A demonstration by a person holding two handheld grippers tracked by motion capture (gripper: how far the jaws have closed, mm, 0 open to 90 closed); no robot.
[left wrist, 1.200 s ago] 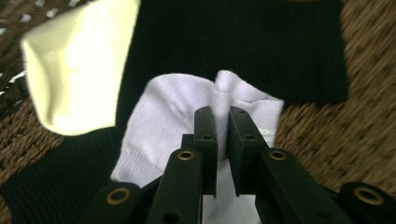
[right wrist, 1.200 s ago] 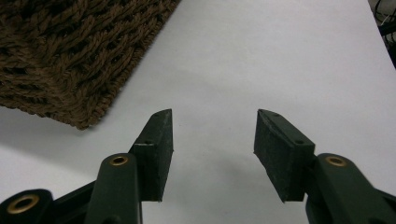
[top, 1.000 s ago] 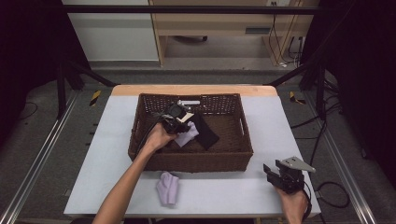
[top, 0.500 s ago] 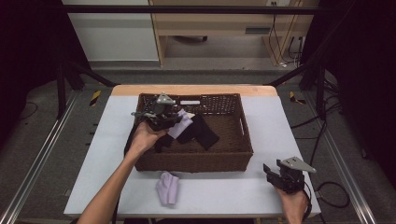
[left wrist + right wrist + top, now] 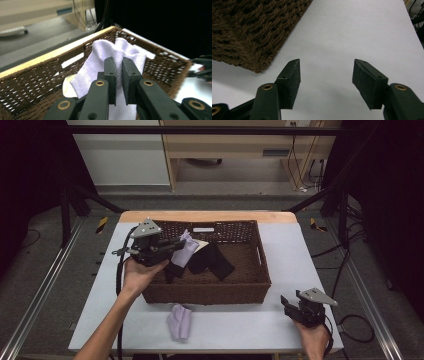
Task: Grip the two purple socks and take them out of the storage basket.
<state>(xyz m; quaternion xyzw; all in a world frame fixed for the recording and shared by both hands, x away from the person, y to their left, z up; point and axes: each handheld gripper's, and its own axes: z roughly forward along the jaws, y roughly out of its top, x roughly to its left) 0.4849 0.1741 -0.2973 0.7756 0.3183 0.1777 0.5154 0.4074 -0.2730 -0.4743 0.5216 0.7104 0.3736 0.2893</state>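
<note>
- White table (image 5: 300, 250), dark room.
- Woven brown wicker basket (image 5: 260, 270).
- Left gripper (image 5: 172, 245) jaws clenched on soft lilac sock (image 5: 110, 52).
- Right gripper (image 5: 325, 82) jaws released, just been opening, nothing between.

Two lavender socks: one (image 5: 186, 248) at the wicker basket's (image 5: 260, 282) left end, left of centre, one (image 5: 179, 320) on the bench (image 5: 300, 255) at lower centre. Two black socks (image 5: 210, 260) lie inside the one basket. Two hand-held grippers: left (image 5: 176, 245), right (image 5: 289, 303).

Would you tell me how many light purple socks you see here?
2. One light purple sock is clamped in the left gripper above the basket; the other sock lies on the table in front of the basket. More may hide under the dark clothes.
</note>
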